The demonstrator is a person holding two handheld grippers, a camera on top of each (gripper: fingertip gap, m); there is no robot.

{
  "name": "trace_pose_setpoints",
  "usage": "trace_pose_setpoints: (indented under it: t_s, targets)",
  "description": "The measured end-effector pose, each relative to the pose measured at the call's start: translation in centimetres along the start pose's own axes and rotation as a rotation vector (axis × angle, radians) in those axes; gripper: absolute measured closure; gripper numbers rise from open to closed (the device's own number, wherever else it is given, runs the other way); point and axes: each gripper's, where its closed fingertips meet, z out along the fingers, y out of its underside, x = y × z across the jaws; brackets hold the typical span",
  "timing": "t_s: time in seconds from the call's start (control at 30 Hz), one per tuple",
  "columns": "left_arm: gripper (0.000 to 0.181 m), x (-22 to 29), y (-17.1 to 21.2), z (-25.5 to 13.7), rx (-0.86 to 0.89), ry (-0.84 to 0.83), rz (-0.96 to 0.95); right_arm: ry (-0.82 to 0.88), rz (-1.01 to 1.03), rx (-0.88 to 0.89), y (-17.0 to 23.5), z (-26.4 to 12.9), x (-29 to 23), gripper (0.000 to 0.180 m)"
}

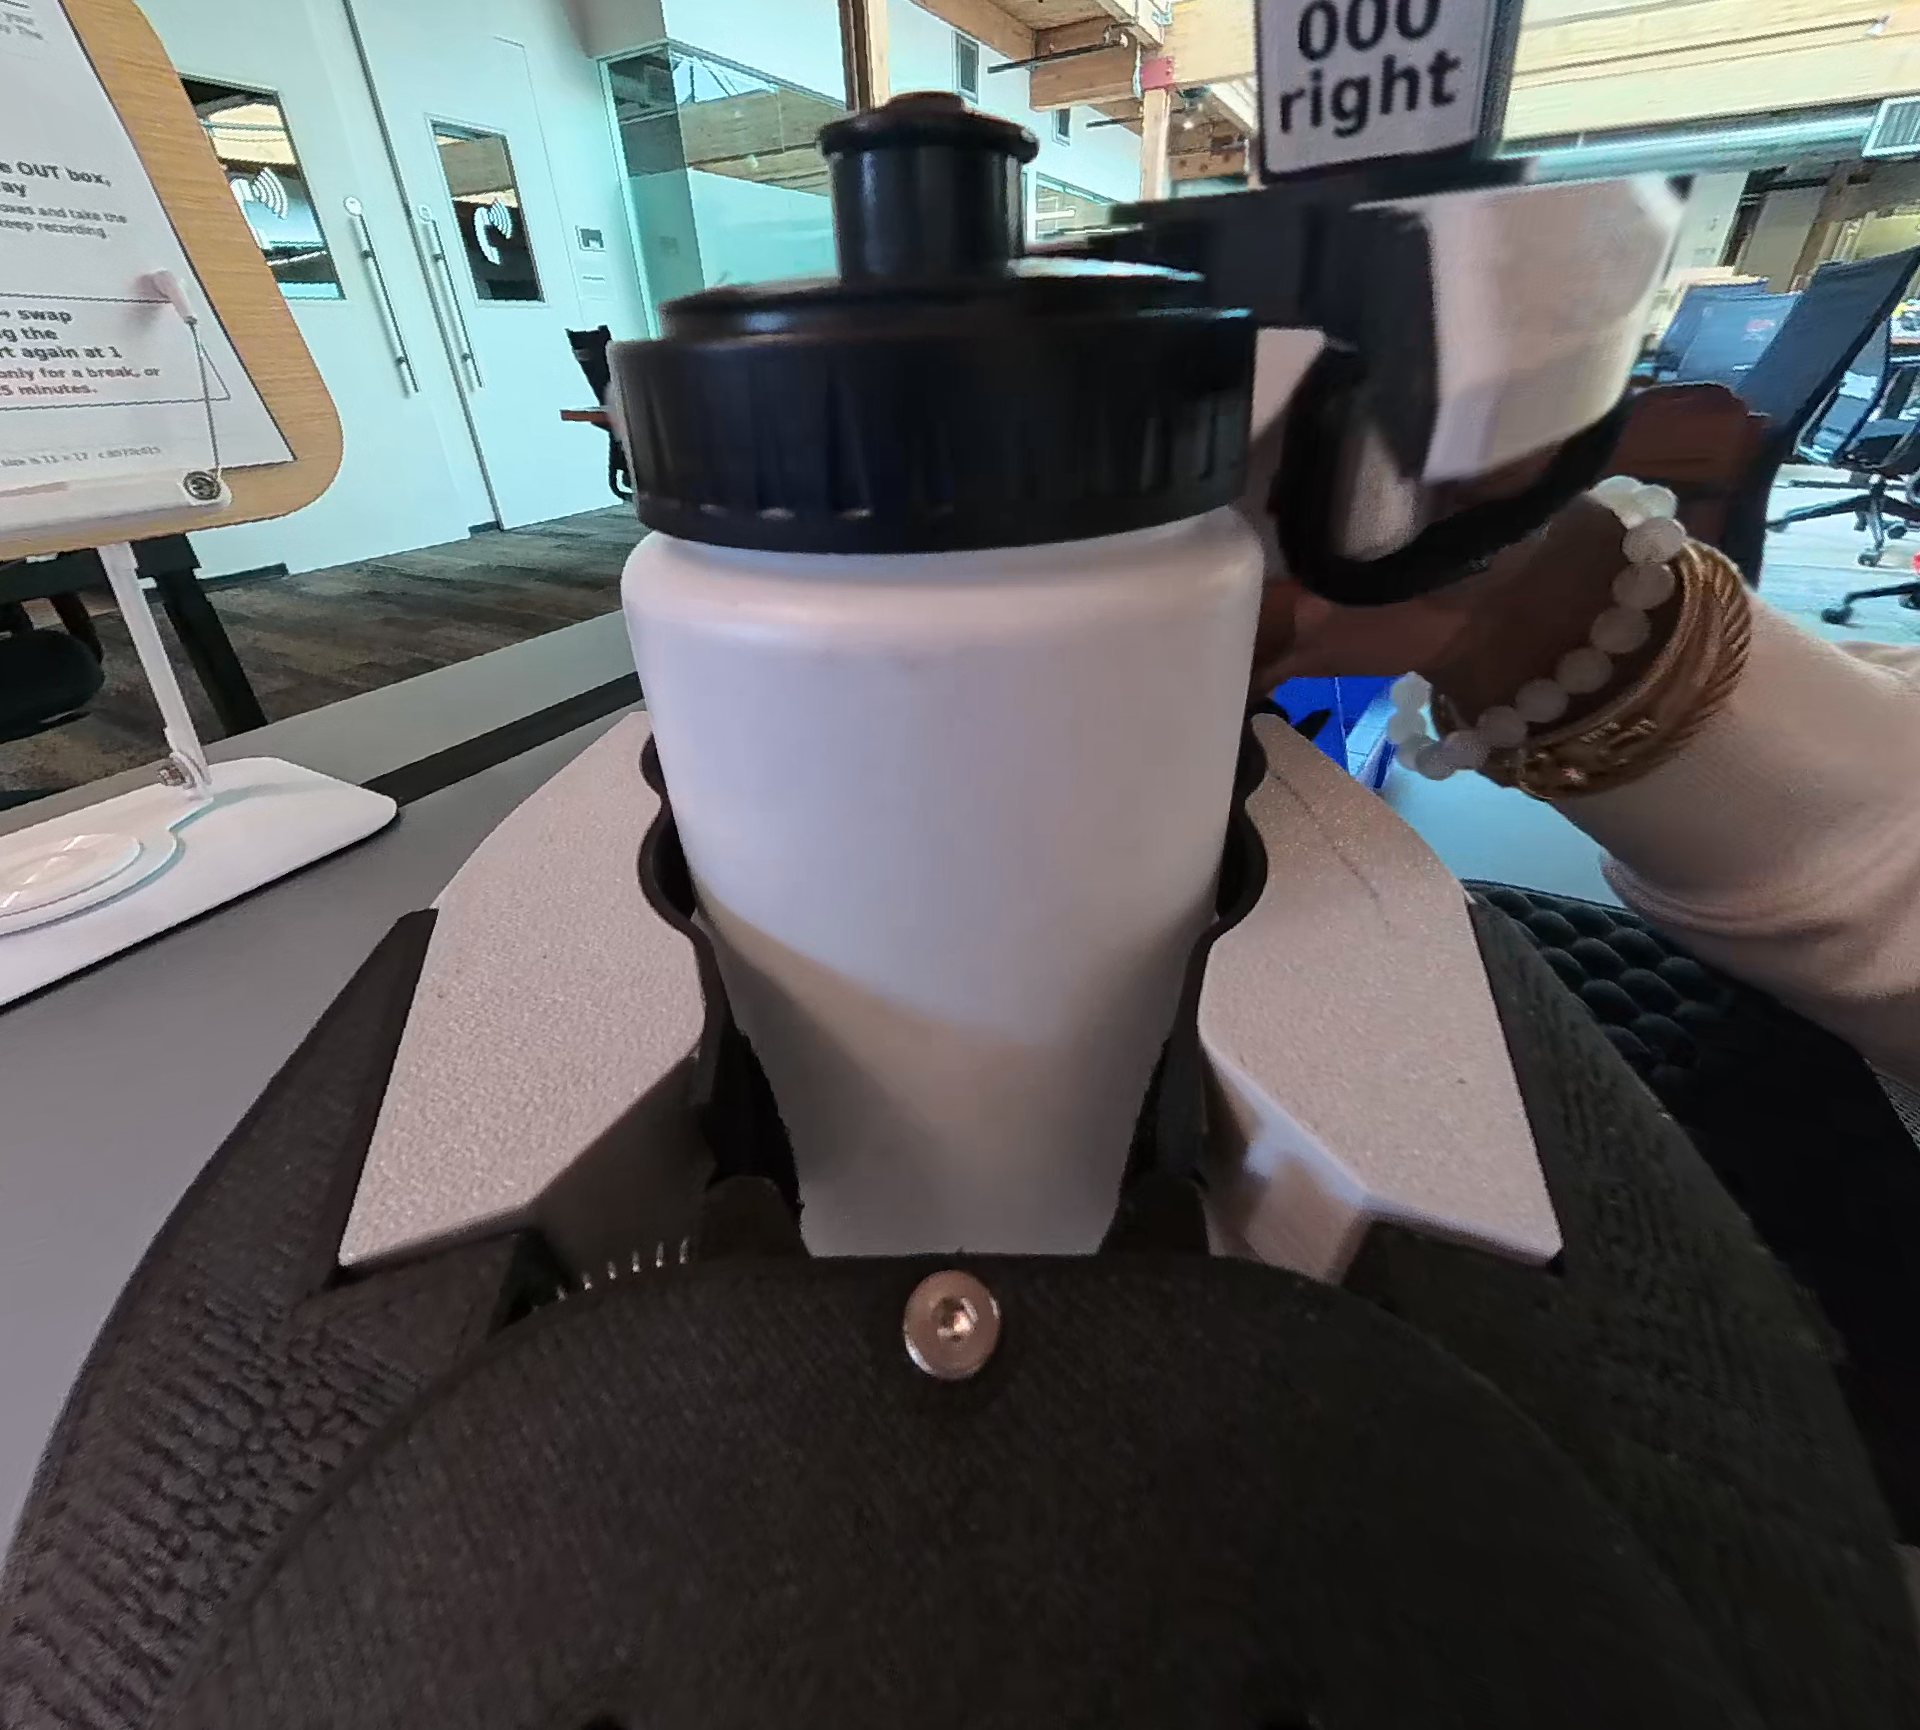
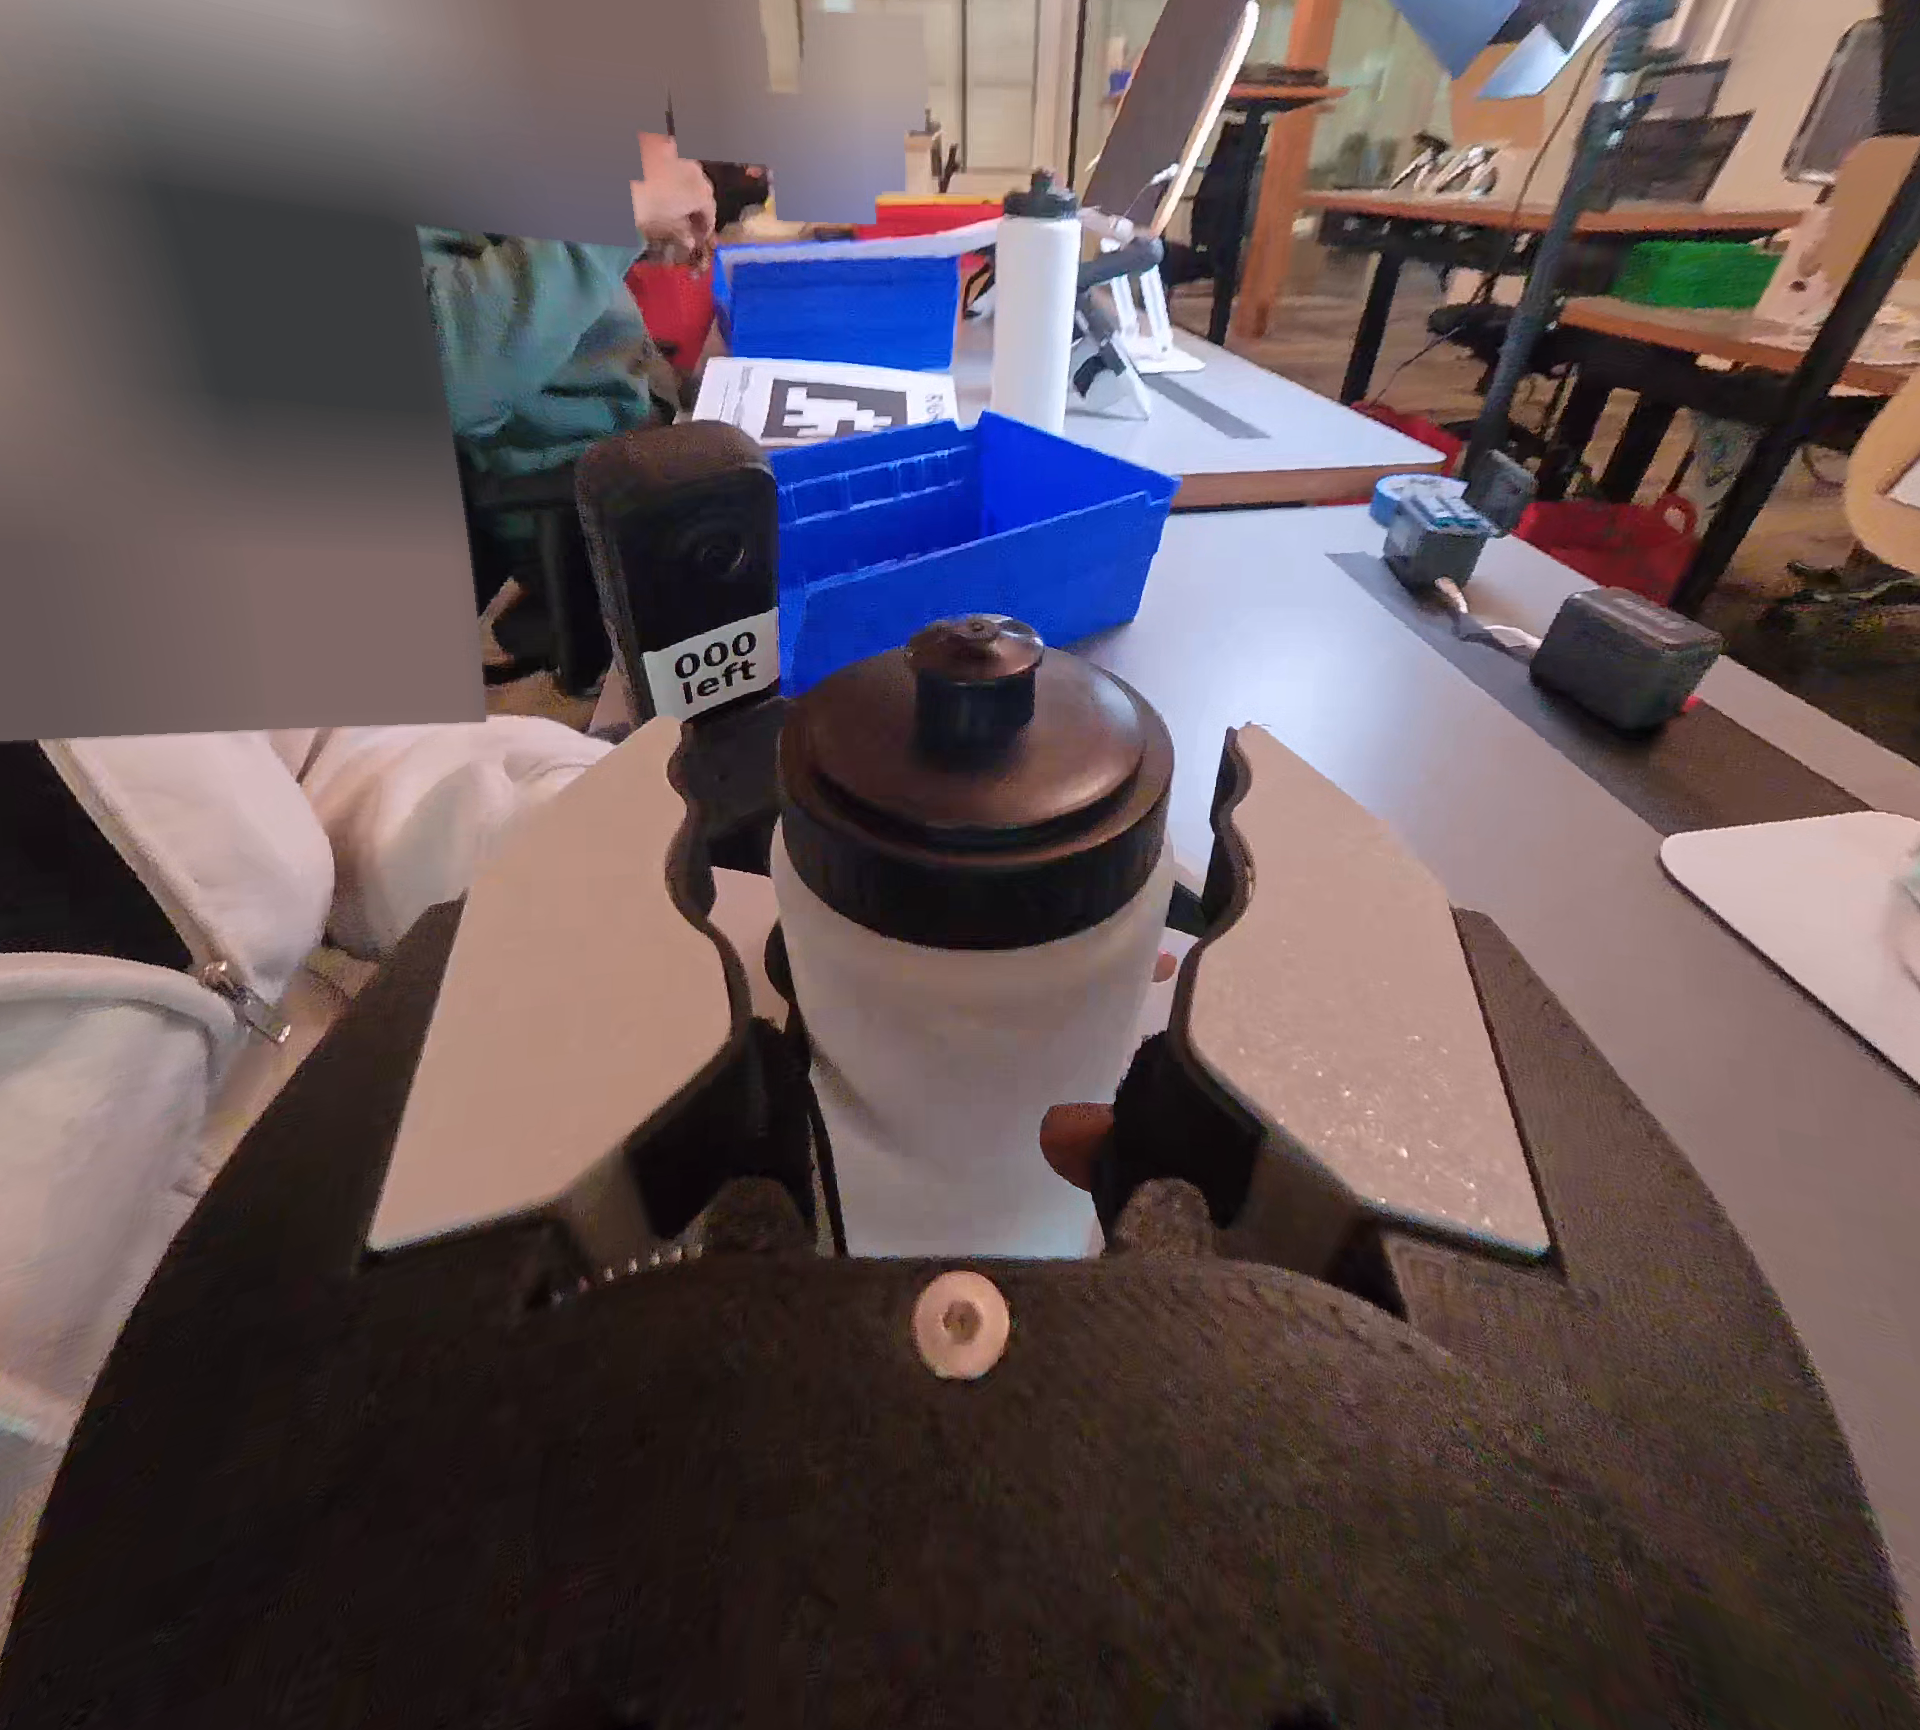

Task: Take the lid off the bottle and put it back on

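Observation:
A white bottle [image 1: 935,797] with a black screw lid [image 1: 935,433] and a pull spout stands upright between the fingers of my left gripper [image 1: 951,735], which is shut on its body. In the right wrist view the same bottle [image 2: 966,1057] and lid [image 2: 977,807] sit between the fingers of my right gripper [image 2: 961,735]. Its jaws are open, with a small gap to the lid on each side. One right finger [image 1: 1226,267] shows beside the lid's top in the left wrist view. The lid is seated on the bottle.
A blue bin [image 2: 966,537] stands behind the bottle on the dark table [image 2: 1351,693], with a second white bottle [image 2: 1034,309] farther back. A grey device [image 2: 1621,657] and a white pad [image 2: 1818,911] lie to the right. A sign stand [image 1: 135,226] stands at left. About 7 cm separates my left fingertips from my right.

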Motion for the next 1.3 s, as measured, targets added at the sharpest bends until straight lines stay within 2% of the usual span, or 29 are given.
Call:
trace_pose_setpoints:
  t_s: [0.07, 0.17, 0.43, 0.57, 0.67, 0.77, 0.87, 0.93, 1.1, 1.3]
  targets:
    - [0.081, 0.0, 0.0, 0.0, 0.001, -0.002, 0.001, -0.021, -0.024, -0.058, 0.4, 1.1, -0.2, 0.091]
    - [0.081, 0.0, 0.0, 0.0, -0.001, -0.009, 0.003, 0.037, -0.061, -0.082, 0.6, 1.2, 0.1, 0.095]
    - [0.081, 0.0, 0.0, -0.1, -0.004, -0.007, 0.005, 0.157, -0.007, 0.029, 0.6, -2.5, -1.2, 0.105]
    - [0.081, 0.0, 0.0, 0.0, -0.006, -0.008, 0.002, 0.143, -0.031, 0.047, 0.3, -3.7, -1.3, 0.124]
    - [0.081, 0.0, 0.0, 0.0, -0.007, 0.0, -0.001, 0.133, 0.001, 0.086, -0.6, -3.3, 0.0, 0.1]
    - [0.081, 0.0, 0.0, 0.0, -0.006, 0.001, -0.001, 0.059, -0.028, 0.003, 0.0, -1.3, 0.4, 0.086]
    - [0.081, 0.0, 0.0, 0.0, -0.007, 0.003, -0.001, 0.0, -0.06, -0.063, 0.4, 0.6, 0.4, 0.085]
    - [0.081, -0.1, 0.1, 0.1, -0.009, -0.004, 0.0, -0.016, -0.067, -0.089, 0.6, 1.1, 0.1, 0.098]
    - [0.081, -0.2, 0.2, 0.3, -0.028, -0.036, 0.002, 0.161, -0.041, -0.076, 0.6, 0.8, 0.9, 0.102]
    - [0.082, -0.3, 0.3, 0.3, -0.031, -0.048, -0.017, 0.495, 0.013, -0.07, 0.7, 0.4, 1.9, 0.102]
